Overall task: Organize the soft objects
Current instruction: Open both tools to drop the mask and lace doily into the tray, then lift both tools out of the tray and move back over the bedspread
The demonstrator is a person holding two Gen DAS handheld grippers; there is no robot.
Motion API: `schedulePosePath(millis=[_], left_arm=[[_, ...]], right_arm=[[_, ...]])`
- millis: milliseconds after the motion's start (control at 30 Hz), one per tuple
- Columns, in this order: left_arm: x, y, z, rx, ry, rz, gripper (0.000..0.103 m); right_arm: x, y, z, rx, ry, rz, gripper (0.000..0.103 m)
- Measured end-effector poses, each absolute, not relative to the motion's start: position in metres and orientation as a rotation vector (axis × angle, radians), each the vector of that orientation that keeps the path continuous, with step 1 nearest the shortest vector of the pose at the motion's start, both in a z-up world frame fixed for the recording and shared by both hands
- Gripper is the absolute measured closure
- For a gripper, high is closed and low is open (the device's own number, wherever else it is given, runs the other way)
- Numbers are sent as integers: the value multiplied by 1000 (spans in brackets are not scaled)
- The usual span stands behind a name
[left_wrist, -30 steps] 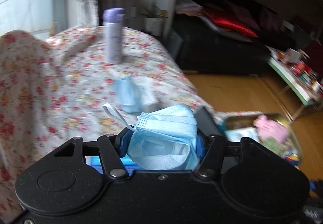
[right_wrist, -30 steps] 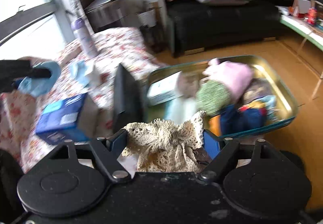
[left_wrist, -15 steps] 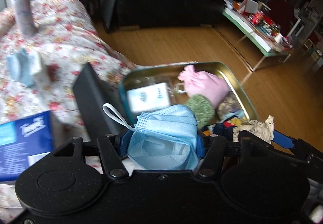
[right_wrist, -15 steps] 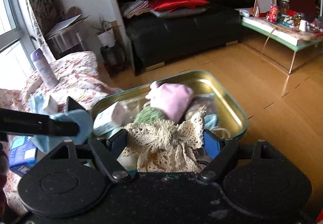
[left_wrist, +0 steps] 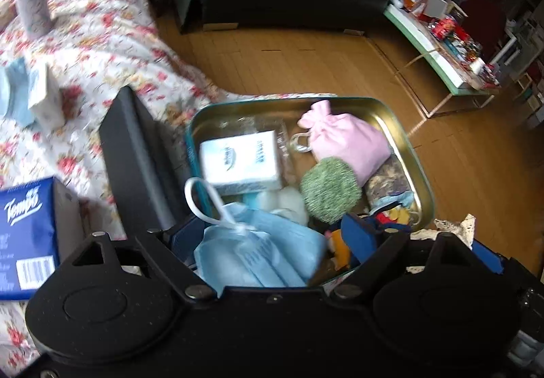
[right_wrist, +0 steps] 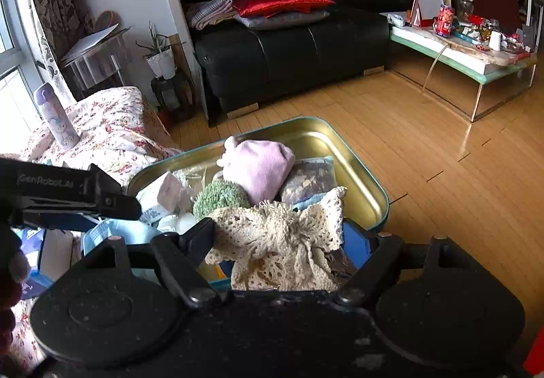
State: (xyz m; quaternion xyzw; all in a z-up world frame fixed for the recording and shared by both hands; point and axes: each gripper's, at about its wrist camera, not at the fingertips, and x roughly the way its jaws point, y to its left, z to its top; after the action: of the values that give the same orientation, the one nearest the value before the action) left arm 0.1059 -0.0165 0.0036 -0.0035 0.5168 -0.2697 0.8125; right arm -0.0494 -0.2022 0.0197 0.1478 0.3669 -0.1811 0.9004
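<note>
Release of the face mask (left_wrist: 258, 259) into the tin (left_wrist: 401, 126) was under way, left gripper (left_wrist: 272, 235) jaws just spread apart, while the right gripper (right_wrist: 278, 242), clenched on the lace cloth (right_wrist: 282, 238), needed lowering next.

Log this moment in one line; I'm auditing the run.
left gripper: just opened, blue mask released over tin | right gripper: holds lace cloth

The left wrist view's edge is cutting off the blue tissue pack (left_wrist: 29, 235), and motion blur is smearing the floral bedspread (left_wrist: 102, 48). The blue face mask (left_wrist: 261, 255) is hiding the near wall of the tin (left_wrist: 397, 119). In the right wrist view, the cream lace cloth (right_wrist: 275, 242) is covering the tin's nearer contents. The print on the white packet (left_wrist: 241, 160) is reading too small.
</note>
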Motion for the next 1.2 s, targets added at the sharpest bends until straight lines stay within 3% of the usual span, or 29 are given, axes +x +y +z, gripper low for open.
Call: schedulePosePath(millis=[467, 867, 1000, 1200], left_arm=[[100, 9, 28, -72, 1054, -561, 18], [85, 14, 36, -36, 1017, -547, 17], [83, 16, 36, -39, 1015, -542, 17], [83, 24, 37, -44, 1011, -524, 17]], right_arm=[[-30, -212, 25, 306, 748, -356, 24], [69, -275, 27, 357, 771, -373, 24], [97, -286, 19, 365, 790, -377, 16], [90, -285, 11, 374, 795, -420, 16]])
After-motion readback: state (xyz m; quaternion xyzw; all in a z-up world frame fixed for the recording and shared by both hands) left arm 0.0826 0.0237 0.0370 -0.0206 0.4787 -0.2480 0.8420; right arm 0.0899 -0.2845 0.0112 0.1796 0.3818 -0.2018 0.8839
